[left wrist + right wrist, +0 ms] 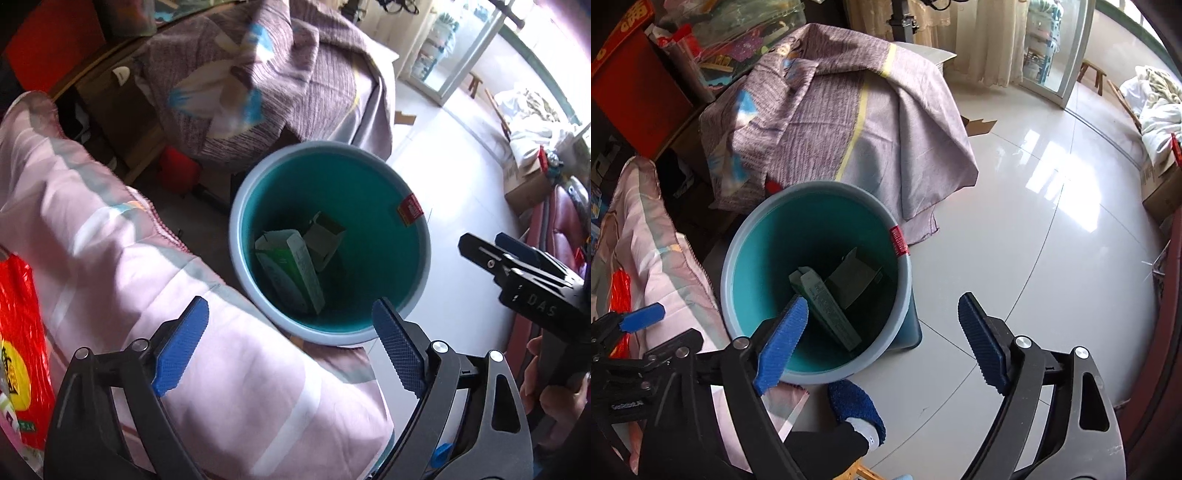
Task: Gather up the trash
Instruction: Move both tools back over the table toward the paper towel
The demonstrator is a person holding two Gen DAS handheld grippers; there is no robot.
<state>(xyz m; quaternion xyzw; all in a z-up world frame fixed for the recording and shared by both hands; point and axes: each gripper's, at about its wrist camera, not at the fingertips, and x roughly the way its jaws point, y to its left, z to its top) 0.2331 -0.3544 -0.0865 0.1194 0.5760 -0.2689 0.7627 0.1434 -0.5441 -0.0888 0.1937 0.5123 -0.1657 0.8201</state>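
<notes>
room: white glossy tile floor (1027, 236), clutter round the edges; mauve striped cloth draped over a bulky block (849, 110) behind the bin.
bedding: pink patterned quilt (110, 258) fills left of the left wrist view, its edge touching or just overlapping the bin rim on the near-left side.
bin: round grey-blue plastic trash bin w/ teal inside (240, 236), upright on the floor, small red label at its rim (410, 209). Sits just ahead of & below both grippers.
trash in bin: long green-white carton (291, 273) leaning at the bottom, long axis running from bin centre toward the near wall; smaller grey-green open cardboard box (325, 236) just behind it, touching or nearly so. Both well down inside.
left gripper: (291, 343) jaws spread wide, nothing between them; quilt under the left pad, bin rim betw. the pads.
right gripper: (882, 339) jaws spread wide, empty; left pad over the bin mouth, right pad over bare floor.
key relation: bin mouth lies fwd-left of the right jaws, dead ahead of the left; both abt equally near.
judgement: drop looks done, since both are empty over the bin. Next piece prob. elsewhere; red plastic bag (18, 350) on the quilt is nearest the left hand, unclear if it's trash.
foot: blue fuzzy slipper (857, 410) just beside the bin base.
</notes>
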